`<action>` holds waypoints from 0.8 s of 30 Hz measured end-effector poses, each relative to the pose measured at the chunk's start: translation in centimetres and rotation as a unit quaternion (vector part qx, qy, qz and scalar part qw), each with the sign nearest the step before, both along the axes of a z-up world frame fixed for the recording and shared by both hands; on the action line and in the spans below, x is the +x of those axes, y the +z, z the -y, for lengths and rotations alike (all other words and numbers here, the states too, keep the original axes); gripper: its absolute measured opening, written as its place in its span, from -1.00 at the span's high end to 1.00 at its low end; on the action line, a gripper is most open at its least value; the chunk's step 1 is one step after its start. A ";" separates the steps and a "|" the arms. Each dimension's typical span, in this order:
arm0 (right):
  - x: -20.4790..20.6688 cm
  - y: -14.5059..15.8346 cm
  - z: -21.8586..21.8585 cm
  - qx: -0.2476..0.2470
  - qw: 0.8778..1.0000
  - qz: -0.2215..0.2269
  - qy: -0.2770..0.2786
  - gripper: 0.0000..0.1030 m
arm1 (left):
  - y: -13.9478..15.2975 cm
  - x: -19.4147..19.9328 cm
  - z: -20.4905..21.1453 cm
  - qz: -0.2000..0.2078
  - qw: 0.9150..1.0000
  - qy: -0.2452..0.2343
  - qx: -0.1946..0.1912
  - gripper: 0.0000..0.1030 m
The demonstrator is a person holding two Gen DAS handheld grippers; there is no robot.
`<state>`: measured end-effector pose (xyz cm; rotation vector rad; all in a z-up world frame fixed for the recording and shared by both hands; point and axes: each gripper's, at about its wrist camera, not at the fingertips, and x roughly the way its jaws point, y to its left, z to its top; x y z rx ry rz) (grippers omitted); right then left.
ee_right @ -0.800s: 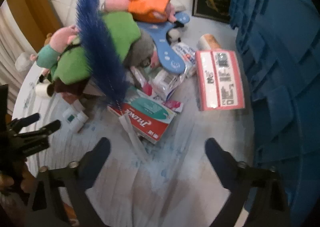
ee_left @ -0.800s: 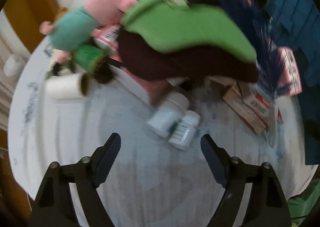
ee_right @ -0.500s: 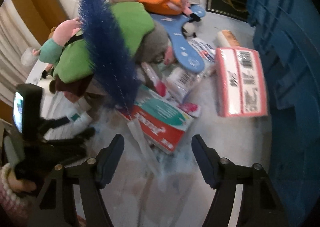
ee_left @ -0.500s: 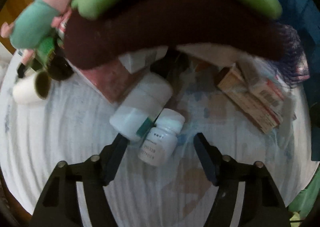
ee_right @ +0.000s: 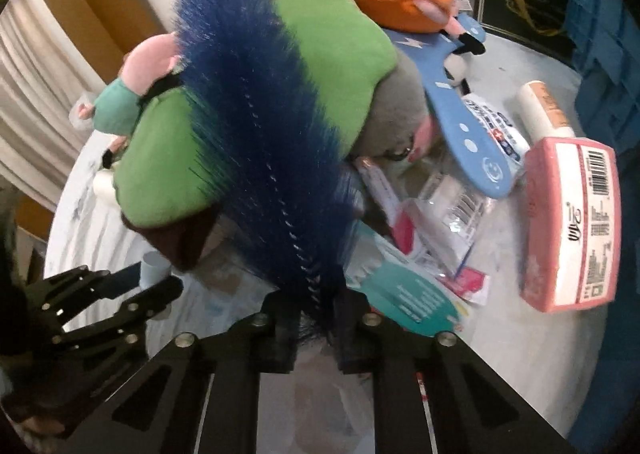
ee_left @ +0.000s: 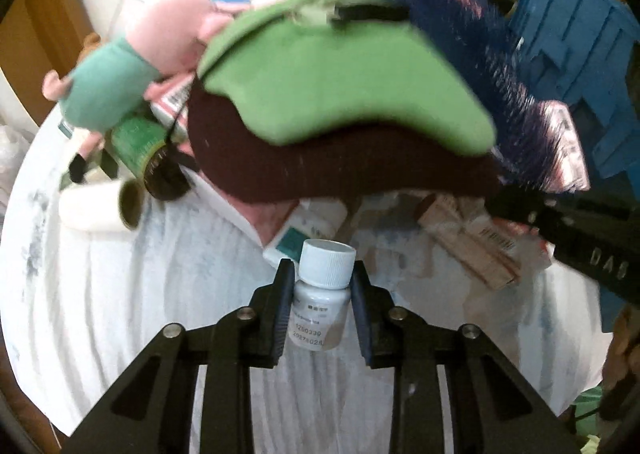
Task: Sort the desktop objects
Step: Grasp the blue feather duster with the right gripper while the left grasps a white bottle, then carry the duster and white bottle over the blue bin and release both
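Two grips are set: the left gripper [ee_left: 322,286] clamps the small, light, rigid white plastic pill bottle [ee_left: 320,306] at its slippery waist just above the table, while only the right view shows the right gripper [ee_right: 312,320] closed, apparently, on the soft blue-bristled brush [ee_right: 256,126].

The left gripper [ee_left: 320,286] is squeezing a small white bottle [ee_left: 322,294] between its two black fingers. The bottle is pointing its cap toward a big green and brown soft toy [ee_left: 340,114]. A pink pig toy [ee_left: 132,70] is lying beside a green can [ee_left: 148,150] on the white table [ee_left: 120,294].
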<state>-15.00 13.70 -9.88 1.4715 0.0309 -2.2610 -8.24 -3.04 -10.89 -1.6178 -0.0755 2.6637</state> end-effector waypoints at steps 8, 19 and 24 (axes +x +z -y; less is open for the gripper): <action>2.7 4.8 -0.9 -0.021 0.999 -0.044 -0.001 0.80 | 6.1 0.7 0.9 -0.064 0.998 -0.005 0.004 0.47; 7.5 15.4 -3.0 -0.053 0.986 -0.160 -0.017 0.81 | 15.3 3.2 -3.3 -0.169 0.985 -0.038 -0.008 0.47; 9.7 20.6 -5.4 -0.061 0.973 -0.218 -0.047 0.81 | 19.3 3.6 -6.3 -0.215 0.974 -0.075 -0.010 0.47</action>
